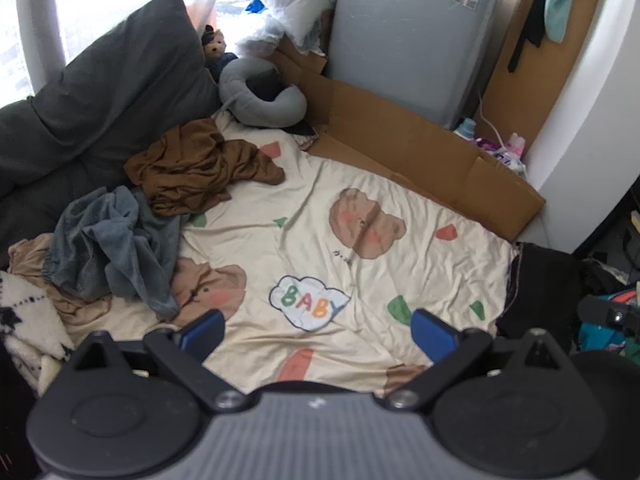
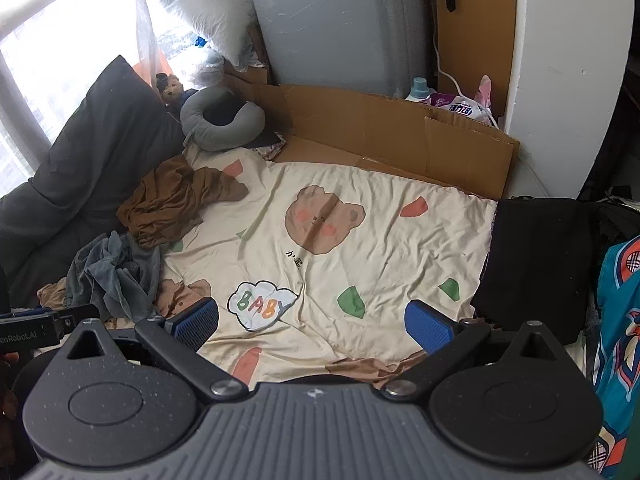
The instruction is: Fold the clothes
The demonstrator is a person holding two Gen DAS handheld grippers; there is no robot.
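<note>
Hovering both claws, left (image 1: 316, 330) and right (image 2: 312, 320), spread wide and empty over the bed sheet (image 1: 400, 280), I see crumpled brown (image 1: 192, 168) and grey clothes (image 1: 112, 248) heaped at left, leaving folding room.

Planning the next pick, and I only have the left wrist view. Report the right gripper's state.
Observer: The right gripper is open and holds nothing. It hovers over the cartoon sheet.
Operator: Tell me what lies at the sheet's right edge.
Observer: A black garment lies flat there. It looks already folded.
Operator: Say what is beyond it.
Observer: A teal garment with an orange and plaid print, cut off by the picture's right edge.
</note>
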